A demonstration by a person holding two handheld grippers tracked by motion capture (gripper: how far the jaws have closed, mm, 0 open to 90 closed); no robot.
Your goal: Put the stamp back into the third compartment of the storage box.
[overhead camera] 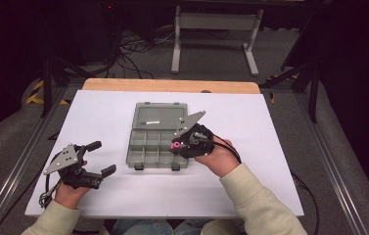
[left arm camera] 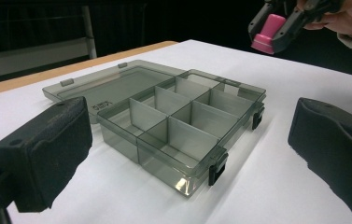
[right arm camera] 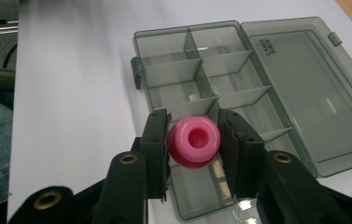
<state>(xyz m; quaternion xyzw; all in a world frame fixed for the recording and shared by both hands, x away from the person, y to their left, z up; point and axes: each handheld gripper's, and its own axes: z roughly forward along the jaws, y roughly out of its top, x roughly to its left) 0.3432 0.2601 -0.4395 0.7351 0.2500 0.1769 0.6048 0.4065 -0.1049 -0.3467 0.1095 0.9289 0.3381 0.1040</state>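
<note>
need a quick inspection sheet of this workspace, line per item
surface: white table, wooden strip along the far edge
job's things: grey compartment box open, lid flat behind it, compartments look empty; pink bead
clutter: nothing seen
grippers: left gripper open, resting beside the box; right gripper shut on the bead above the box's near right corner
cables: one trails from each gripper; a tangle on the floor beyond
surroundings: dark room, grey stand behind the table

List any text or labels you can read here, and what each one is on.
No text can be read.
Organizer box lid: small dark print near the hinge corner, two short lines, too small and blurred.
Lid: a small mark, blurred.
Pink bead: no marking.
</note>
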